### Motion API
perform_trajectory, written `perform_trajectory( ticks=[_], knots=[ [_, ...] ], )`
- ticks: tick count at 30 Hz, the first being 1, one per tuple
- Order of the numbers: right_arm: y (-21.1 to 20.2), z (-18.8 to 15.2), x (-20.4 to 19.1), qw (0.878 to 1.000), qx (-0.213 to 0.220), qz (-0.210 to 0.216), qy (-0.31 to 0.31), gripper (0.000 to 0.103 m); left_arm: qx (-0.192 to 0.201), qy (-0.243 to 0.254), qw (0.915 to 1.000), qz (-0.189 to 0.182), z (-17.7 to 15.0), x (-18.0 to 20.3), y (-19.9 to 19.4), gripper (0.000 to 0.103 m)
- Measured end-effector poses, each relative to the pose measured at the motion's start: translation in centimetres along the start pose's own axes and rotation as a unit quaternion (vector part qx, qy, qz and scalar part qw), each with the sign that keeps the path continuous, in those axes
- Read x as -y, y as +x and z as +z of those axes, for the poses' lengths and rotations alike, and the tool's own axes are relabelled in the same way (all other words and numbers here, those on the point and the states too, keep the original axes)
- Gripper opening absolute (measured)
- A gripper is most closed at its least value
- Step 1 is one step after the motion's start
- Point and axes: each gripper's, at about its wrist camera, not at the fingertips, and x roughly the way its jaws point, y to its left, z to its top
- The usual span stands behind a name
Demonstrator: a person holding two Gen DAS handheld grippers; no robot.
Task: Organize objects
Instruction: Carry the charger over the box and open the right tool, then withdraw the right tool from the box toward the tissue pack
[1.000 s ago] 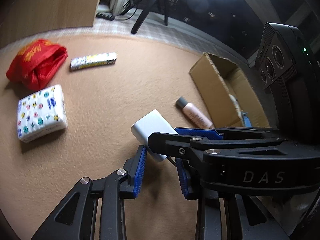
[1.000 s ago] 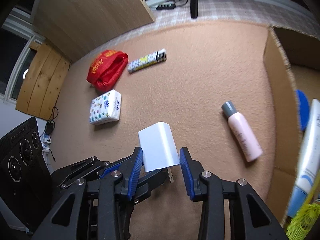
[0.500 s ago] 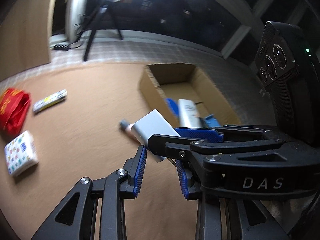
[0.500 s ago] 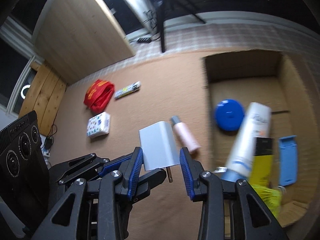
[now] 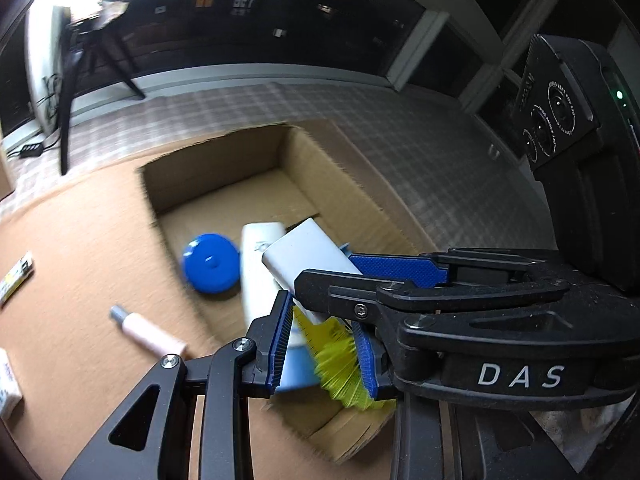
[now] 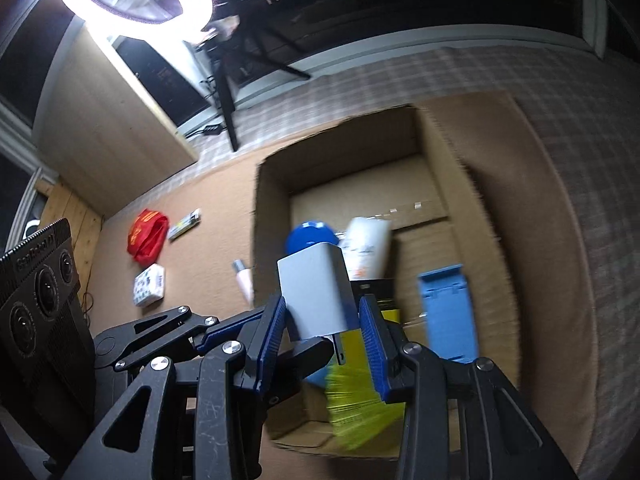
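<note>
A white charger (image 6: 316, 292) sits clamped between the blue pads of my right gripper (image 6: 324, 312), prongs pointing back toward the camera. It hangs over the near end of an open cardboard box (image 6: 272, 208). In the left wrist view the charger (image 5: 304, 252) and the right gripper (image 5: 332, 270) cross in front of my left gripper (image 5: 322, 344). The left jaws stand apart with nothing between them; only the box (image 5: 224, 160) contents show through the gap. One left finger (image 6: 308, 350) reaches under the charger.
Inside the box lie a blue disc (image 5: 210, 262), a white tube (image 5: 256, 264), a yellow item (image 5: 340, 364) and a blue flat holder (image 6: 446, 312). On the carpet lie a pink bottle (image 5: 148, 334), a red bag (image 6: 148, 236), a patterned pack (image 6: 150, 290) and a patterned stick (image 6: 184, 222).
Both grippers swung together from above the bare carpet to above the box, rising slightly. The charger stays in the right gripper's grip; the pink bottle has slid to the left.
</note>
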Motion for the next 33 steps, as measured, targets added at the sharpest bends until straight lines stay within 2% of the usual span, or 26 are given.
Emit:
perform_trajectory(
  ticks=[10,18,19,20,22,23,33],
  knots=[
    [1.1,0.9,3.6,1.000,-0.009,0.000,0.023,0.035,-0.024,0.009,0.9997,0.004,1.3,1.4,3.9,0.032],
    [1.7,1.0,4.3,1.000,-0.016,0.004,0.020,0.036,-0.030,0.008,0.9995,0.007,1.4,1.3,4.9,0.032],
    [1.7,1.1,4.3,1.000,-0.017,0.004,0.018,0.036,-0.031,0.006,0.9995,0.007,1.4,1.2,4.9,0.034],
    [1.8,1.1,4.3,1.000,-0.018,0.006,0.017,0.038,-0.032,0.003,0.9994,0.009,1.5,1.2,5.1,0.045],
    [1.9,1.1,4.3,1.000,-0.020,0.008,0.018,0.048,-0.028,-0.001,0.9995,0.013,1.5,1.0,5.0,0.055],
    [1.9,1.1,4.3,1.000,-0.017,0.005,0.018,0.051,-0.026,-0.001,0.9995,0.017,1.6,1.0,4.8,0.055],
    [1.3,1.0,3.8,1.000,-0.008,-0.003,0.025,0.051,-0.014,0.007,0.9995,0.026,0.8,0.4,2.6,0.055]
  ],
)
